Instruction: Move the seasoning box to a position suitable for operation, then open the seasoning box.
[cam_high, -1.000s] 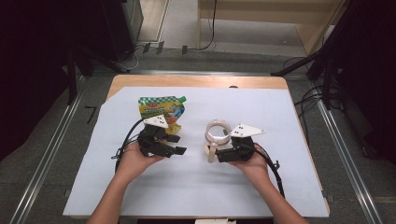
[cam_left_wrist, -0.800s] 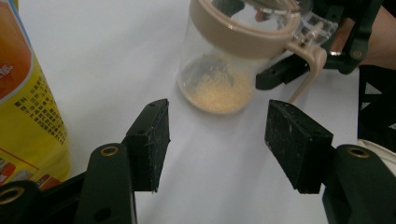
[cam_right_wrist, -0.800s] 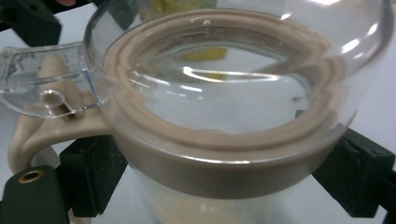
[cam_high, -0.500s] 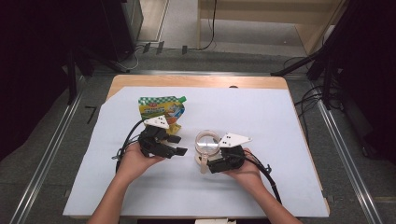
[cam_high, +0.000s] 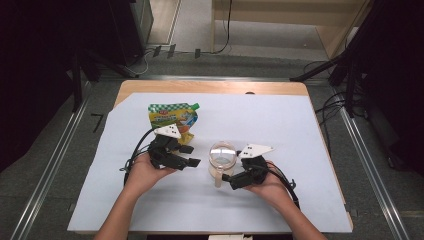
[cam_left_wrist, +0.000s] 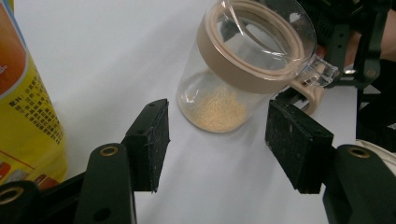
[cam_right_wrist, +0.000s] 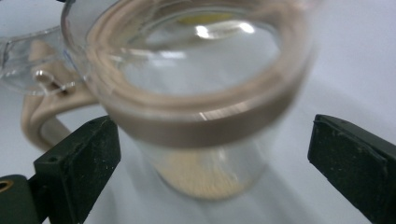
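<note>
Jar (cam_high: 223, 157) sits upright on the counter (cam_high: 300, 130) between our two grippers, just beside the right gripper (cam_high: 229, 180) and a little off from the left gripper (cam_high: 194, 156). It's clear glass with a tan band under the rim, a clear lid and a tan handle (cam_left_wrist: 312, 95); a thin layer of pale yellow grains (cam_left_wrist: 219, 109) covers the bottom. In the right gripper view the jar (cam_right_wrist: 196, 98) is dead ahead and close, sitting between our spread jaws; neither pad touches the glass, gap visible on both sides, handle (cam_right_wrist: 42, 116) off toward the left jaw. The picture is blurred there, so we can't read finer detail. In the left gripper view the jar (cam_left_wrist: 243, 70) stands just beyond the jaw tips, slightly toward the right jaw, and looks tilted only because of the camera angle. Left gripper (cam_left_wrist: 217, 140) jaws stand apart with nothing between them, only white counter cover. Yellow printed pouch (cam_high: 172, 117) with a green spout lies just past the left gripper, on its far side from our hand; in the left gripper view the pouch (cam_left_wrist: 28, 112) is hard against the left jaw's outer side. Right gripper's dark frame shows behind the jar in that same view.
</note>
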